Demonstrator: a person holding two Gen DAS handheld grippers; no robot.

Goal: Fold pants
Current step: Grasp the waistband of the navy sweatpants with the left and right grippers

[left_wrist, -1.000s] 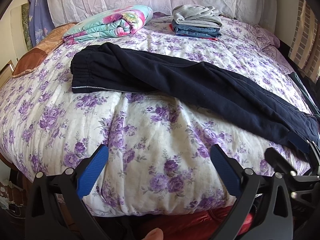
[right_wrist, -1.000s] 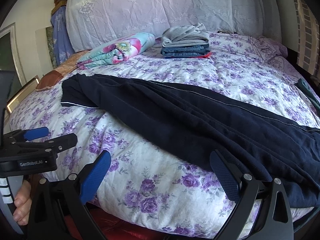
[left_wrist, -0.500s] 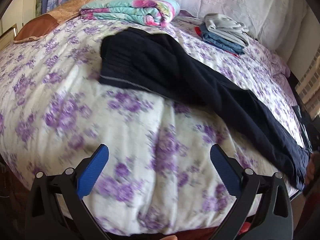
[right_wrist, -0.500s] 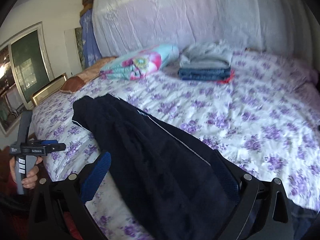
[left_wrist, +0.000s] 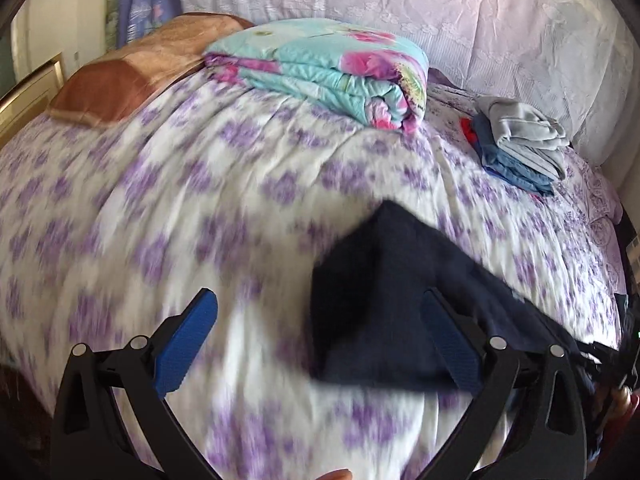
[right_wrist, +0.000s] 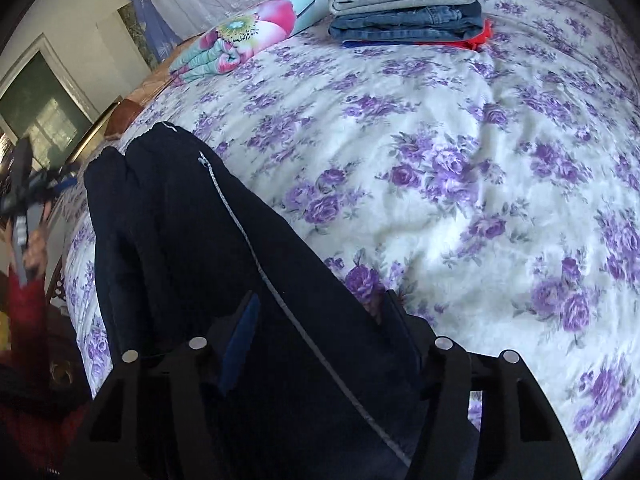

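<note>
The dark navy pants [right_wrist: 192, 240] lie stretched across the flowered bedspread [right_wrist: 460, 168]. The leg end runs between the fingers of my right gripper [right_wrist: 320, 328], whose jaws are closing around the fabric; the pads do not visibly pinch it. In the left wrist view the waist end of the pants [left_wrist: 376, 304] lies just ahead. My left gripper [left_wrist: 316, 336] is open above the bed, its right finger [left_wrist: 448, 340] over the cloth's edge and nothing between the pads. This view is motion-blurred. The left gripper [right_wrist: 24, 188] also shows blurred at the far left of the right wrist view.
A folded turquoise floral quilt [left_wrist: 332, 68] and a stack of folded clothes [right_wrist: 408, 8] sit near the pillows [left_wrist: 460, 12]. A brown cushion [left_wrist: 132, 76] lies at the back left. The bed's near edge drops off below both grippers.
Both grippers swung apart toward opposite ends of the pants. The left now faces the waist end. The right gripper's jaws have narrowed around the leg end.
</note>
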